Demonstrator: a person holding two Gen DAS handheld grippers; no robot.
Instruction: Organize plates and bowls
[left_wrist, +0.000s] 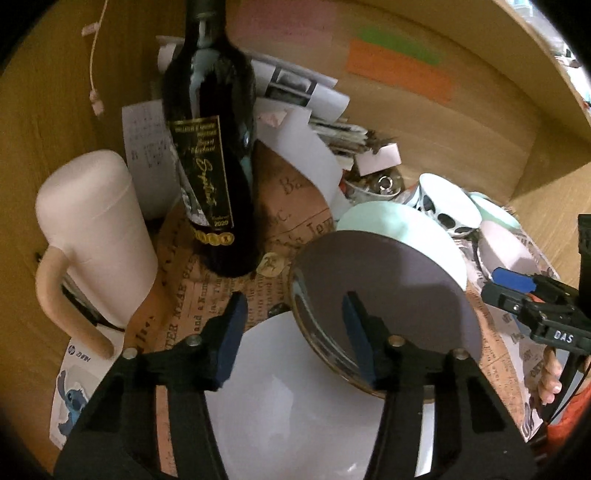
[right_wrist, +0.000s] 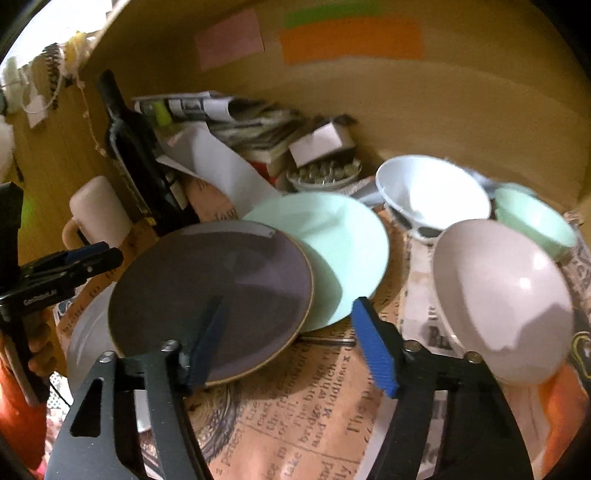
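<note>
On a newspaper-print mat inside a wooden nook, dishes lie scattered. Nearest, a dark plate leans across a white plate and a mint plate, probably part-way to a stack. Both the left claw and the right claw gape wide, holding nothing, flanking the dark plate's rim. Far right sit a pink bowl, a white bowl and a mint bowl. At left stands a wine bottle.
</note>
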